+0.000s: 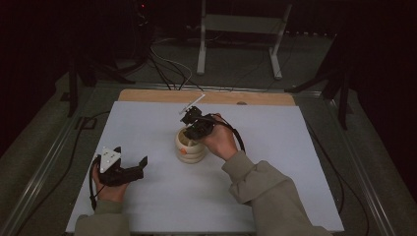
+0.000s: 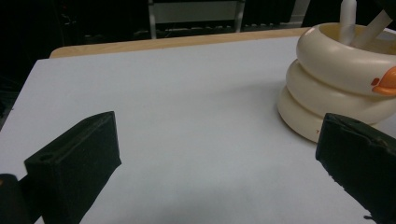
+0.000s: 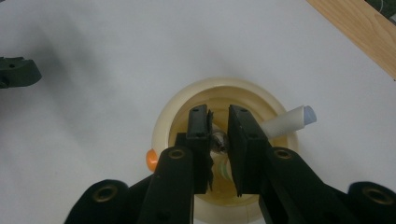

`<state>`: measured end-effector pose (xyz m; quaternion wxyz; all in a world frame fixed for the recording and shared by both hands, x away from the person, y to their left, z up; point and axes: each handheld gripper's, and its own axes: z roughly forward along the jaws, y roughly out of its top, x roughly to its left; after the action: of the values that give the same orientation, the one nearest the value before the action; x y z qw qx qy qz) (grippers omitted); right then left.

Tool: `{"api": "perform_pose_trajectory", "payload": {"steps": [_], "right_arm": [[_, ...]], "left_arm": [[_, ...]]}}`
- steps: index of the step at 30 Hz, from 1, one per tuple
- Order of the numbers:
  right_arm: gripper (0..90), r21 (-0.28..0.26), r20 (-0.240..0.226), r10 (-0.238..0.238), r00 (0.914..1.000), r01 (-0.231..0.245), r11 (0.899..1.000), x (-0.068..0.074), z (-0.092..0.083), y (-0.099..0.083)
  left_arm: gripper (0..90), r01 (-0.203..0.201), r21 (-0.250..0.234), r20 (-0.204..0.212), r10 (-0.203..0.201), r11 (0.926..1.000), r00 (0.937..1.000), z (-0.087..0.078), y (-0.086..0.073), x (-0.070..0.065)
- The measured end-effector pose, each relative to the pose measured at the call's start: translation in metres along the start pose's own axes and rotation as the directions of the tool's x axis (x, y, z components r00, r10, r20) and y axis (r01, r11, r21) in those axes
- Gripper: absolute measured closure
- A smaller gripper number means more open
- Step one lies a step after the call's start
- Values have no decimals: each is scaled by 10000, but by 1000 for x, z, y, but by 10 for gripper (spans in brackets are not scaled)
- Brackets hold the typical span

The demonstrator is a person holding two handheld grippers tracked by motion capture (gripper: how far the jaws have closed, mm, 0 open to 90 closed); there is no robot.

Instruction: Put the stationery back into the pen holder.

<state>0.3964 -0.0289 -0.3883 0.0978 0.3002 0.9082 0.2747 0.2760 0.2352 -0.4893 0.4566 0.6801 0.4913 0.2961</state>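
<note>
in the high view, a cream ribbed ceramic holder shaped like stacked rings [image 1: 191,146] stands near the middle of the pale grey table mat [image 1: 275,167], with a small orange knob on its near side. the right gripper [image 1: 193,129] hangs directly over the holder's mouth, pointing down into it, carried by the person's right hand [image 1: 221,141] in an olive sleeve. a thin white stick [image 1: 193,103] slants up and away from the gripper's top. the left gripper [image 1: 142,164] rests low on the mat at the near left, well apart from the holder, its jaws spread and aimed to the right, in the left hand [image 1: 109,189].

in the left gripper view, the two black jaws stand wide apart with nothing but bare mat between them: released. the cream holder [image 2: 334,88] stands ahead at the right, beyond the right jaw, its orange knob [image 2: 385,81] facing that side. two white rods [image 2: 348,21] rise out of its open top. the wooden table edge [image 2: 177,42] runs behind the mat.

in the right gripper view, the camera looks straight down into the holder [image 3: 173,112]. the right gripper [image 3: 219,140] has its jaws drawn nearly together inside the rim, clenched on a slim, partly clear pen-like object [image 3: 218,142] that is seen only in the narrow gap between the pads. a white cylindrical rod with a bluish end [image 3: 289,121] leans against the rim at the right, just beside the right jaw. the orange knob [image 3: 151,160] pokes out at the holder's left. the other gripper's tip [image 3: 16,74] shows at the far left edge.
</note>
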Motion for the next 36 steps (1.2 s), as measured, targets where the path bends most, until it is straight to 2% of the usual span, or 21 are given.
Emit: {"api": "perform_pose_trajectory", "payload": {"steps": [7,9,13,15,19,24,29,36], "right_arm": [[788,47,-60,7,10000,-6,10000,0,2,-1],[748,69,-80,12,10000,-12,10000,1,2,-2],[492,-231,75,186,9998,-184,9996,0,2,-2],[351,-509,430,193,9989,-171,9986,1,-1,-2],[148,-821,902,455,9949,-381,9959,2,-5,-1],[83,-898,1094,531,9926,-433,9950,0,-6,-3],[36,-1079,890,742,9933,-645,9921,-4,-7,-8],[11,-1672,823,1106,9905,-957,9813,-16,-20,-22]], "left_arm": [[4,-3,-4,-7,3,10000,10000,0,0,0],[3,-15,19,-5,15,10000,10000,0,0,0],[4,11,-2,-8,-11,10000,10000,0,0,0],[4,4,1,-13,-4,10000,10000,0,0,0],[4,-19,34,-6,19,10000,10000,0,0,0],[4,-14,17,-11,14,10000,10000,0,0,0],[4,15,-24,-14,-15,10000,10000,-1,0,0],[3,-46,-8,-34,46,10000,10000,0,0,-1]]}}
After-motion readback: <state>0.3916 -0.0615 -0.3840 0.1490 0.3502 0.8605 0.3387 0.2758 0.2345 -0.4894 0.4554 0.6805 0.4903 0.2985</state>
